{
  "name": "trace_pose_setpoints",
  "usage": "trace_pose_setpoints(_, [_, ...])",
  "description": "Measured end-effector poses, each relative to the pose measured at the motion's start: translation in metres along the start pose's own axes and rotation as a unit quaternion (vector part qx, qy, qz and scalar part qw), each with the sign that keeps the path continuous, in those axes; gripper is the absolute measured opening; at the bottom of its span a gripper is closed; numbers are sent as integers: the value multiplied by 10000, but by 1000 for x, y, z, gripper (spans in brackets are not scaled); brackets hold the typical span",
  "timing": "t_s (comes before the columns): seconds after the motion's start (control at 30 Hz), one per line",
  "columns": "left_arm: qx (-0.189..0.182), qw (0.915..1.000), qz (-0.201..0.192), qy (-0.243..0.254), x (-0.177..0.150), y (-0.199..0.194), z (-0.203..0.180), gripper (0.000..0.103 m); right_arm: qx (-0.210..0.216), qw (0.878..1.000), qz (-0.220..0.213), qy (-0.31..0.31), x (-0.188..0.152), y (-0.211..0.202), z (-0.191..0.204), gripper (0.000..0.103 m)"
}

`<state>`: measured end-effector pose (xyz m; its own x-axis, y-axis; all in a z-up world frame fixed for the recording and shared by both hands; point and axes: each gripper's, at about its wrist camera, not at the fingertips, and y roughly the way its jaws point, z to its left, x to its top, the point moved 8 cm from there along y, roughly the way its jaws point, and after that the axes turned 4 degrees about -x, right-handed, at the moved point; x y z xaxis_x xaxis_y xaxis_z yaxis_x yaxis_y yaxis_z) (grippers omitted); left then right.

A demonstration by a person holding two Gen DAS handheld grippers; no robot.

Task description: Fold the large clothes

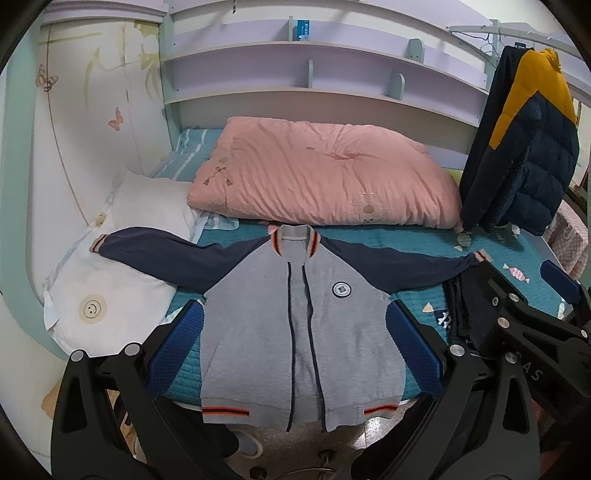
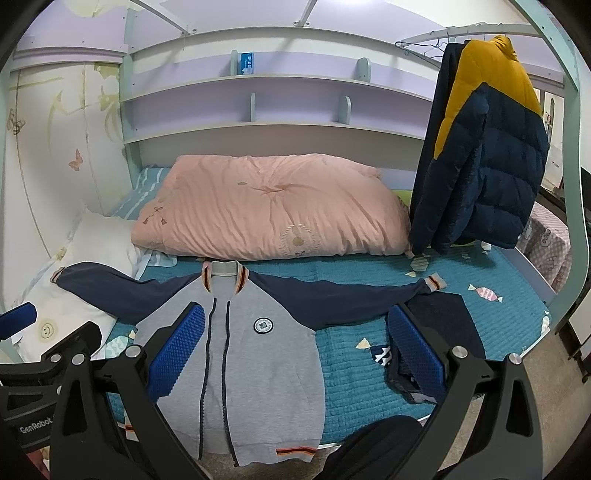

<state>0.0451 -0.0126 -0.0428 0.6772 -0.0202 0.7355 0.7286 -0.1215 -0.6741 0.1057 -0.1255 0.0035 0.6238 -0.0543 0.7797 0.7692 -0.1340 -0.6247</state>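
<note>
- Two bits of writing can be read: "GenRobot" on the body of the left gripper (image 2: 22, 325) where it shows at the left edge of the right wrist view, and the letters "AS" on the right gripper (image 1: 561, 288) at the right edge of the left wrist view; the rest of that word is hidden.
- Round badge (image 1: 340, 289) on the chest of the grey jacket (image 1: 295, 332): its lettering is too small to read.
- Blue box (image 1: 303, 29) on the upper shelf (image 1: 258, 48) carries print, also unreadable.
- Grey jacket lies face up on the teal bedspread (image 1: 413, 240), zip open, navy sleeves spread to both sides, hem hanging over the bed's near edge.
- Both grippers are spread wide and grasp nothing; the left one's blue pads (image 1: 177, 339) frame the jacket's body without touching it.
- Dark folded garment (image 2: 443, 321) lies just right of the jacket, behind the right gripper's pad (image 2: 415, 350).
- Pink quilt (image 1: 325, 173) sits behind the collar; white pillow (image 1: 110, 295) lies under the left sleeve.
- Navy and yellow puffer coat (image 1: 524, 147) hangs at the right, over the bed's far corner.
</note>
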Motion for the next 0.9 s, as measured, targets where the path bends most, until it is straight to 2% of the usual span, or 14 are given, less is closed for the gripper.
trace_pose_setpoints(0.3, [-238,9997,-16,-31,-2,-7,-7,98,-130,9999,-62,1,2,-14,-6,96])
trace_pose_setpoints(0.9, [-417,9991,-83,-2,-8,-17,-14,98,-283,9995,-135,37,-3,-30,-15,96])
